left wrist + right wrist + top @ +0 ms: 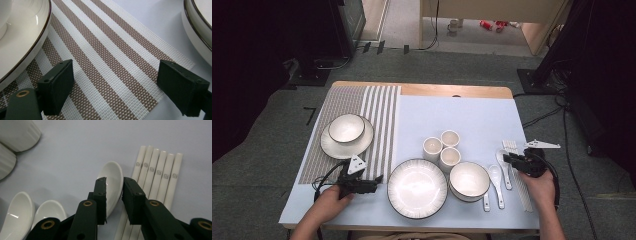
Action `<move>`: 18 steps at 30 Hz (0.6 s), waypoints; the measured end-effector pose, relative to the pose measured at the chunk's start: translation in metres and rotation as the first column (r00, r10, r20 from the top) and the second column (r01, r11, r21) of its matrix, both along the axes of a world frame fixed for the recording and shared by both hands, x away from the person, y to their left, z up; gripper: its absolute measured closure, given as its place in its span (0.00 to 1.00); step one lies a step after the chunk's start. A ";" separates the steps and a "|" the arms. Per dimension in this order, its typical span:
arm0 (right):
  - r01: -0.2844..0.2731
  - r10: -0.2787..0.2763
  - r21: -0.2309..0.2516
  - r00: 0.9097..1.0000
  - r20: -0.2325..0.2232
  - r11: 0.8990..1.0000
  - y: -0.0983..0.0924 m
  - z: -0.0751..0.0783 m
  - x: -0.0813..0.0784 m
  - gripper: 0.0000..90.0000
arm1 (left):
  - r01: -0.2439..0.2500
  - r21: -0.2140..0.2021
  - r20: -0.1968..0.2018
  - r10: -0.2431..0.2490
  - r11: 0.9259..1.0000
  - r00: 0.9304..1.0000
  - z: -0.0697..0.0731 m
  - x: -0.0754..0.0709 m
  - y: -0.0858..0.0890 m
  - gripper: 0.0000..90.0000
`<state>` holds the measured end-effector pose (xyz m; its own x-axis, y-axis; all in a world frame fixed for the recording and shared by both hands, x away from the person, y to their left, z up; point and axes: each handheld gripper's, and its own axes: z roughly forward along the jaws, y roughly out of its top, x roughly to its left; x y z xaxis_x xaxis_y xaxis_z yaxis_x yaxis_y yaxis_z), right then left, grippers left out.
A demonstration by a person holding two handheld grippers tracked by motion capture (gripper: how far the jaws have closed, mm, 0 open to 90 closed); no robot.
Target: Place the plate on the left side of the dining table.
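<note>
At far left of the high view, left gripper (378,179) lying low over the striped placemat (377,115); from its own view, jaws wide apart, nothing between them, placemat corner ending just short of the large plate (417,188). Small plate (347,140) with a bowl (346,128) on it farther back on the placemat. Mid-table: three cups (442,147), a second bowl (469,181). Then three spoons: two (493,185) side by side, the third spoon (111,185) under the right gripper (114,181), jaws a little apart on either side of its bowl, contact not clear. Six chopsticks (160,173) just beside it, close to the table's right edge. Open blue cloth (462,112) beyond.
</note>
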<state>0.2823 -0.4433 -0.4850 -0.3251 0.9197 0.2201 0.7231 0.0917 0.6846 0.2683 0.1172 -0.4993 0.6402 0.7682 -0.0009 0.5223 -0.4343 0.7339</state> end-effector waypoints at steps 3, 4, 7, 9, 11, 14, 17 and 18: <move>0.000 0.000 0.005 1.000 -0.001 1.000 0.000 0.000 -0.003 0.81 | 0.000 0.000 0.000 0.000 1.000 1.000 0.000 0.000 0.000 0.16; 0.001 -0.001 0.007 1.000 -0.004 1.000 0.001 -0.001 -0.003 0.80 | 0.000 0.000 0.000 0.000 1.000 1.000 0.000 0.000 0.000 0.16; 0.008 -0.008 0.017 1.000 -0.013 1.000 0.000 -0.001 -0.005 0.79 | 0.000 -0.001 0.000 0.000 1.000 1.000 0.000 0.000 0.000 0.16; 0.009 -0.009 0.018 1.000 -0.016 1.000 0.001 -0.002 -0.006 0.78 | 0.000 -0.001 -0.001 0.000 1.000 1.000 0.000 0.000 0.000 0.16; 0.010 -0.010 0.021 1.000 -0.020 1.000 0.001 -0.002 -0.008 0.78 | 0.000 0.000 -0.001 0.000 1.000 1.000 0.000 0.000 0.000 0.16; 0.007 -0.006 0.023 1.000 -0.018 1.000 0.002 -0.001 -0.009 0.78 | 0.000 0.000 0.000 0.000 1.000 1.000 0.000 0.000 0.000 0.16; 0.008 -0.008 0.024 1.000 -0.020 1.000 0.003 -0.001 -0.011 0.77 | 0.000 0.000 0.000 0.000 1.000 1.000 0.000 0.000 0.000 0.16; 0.008 -0.008 0.024 1.000 -0.020 1.000 0.003 -0.001 -0.011 0.77 | 0.000 0.000 0.000 0.000 1.000 1.000 0.000 0.000 0.000 0.16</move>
<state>0.2718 -0.4403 -0.4861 -0.3128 0.9168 0.2482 0.7374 0.0697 0.6719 0.2684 0.1172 -0.4993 0.6400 0.7684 -0.0014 0.5226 -0.4340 0.7338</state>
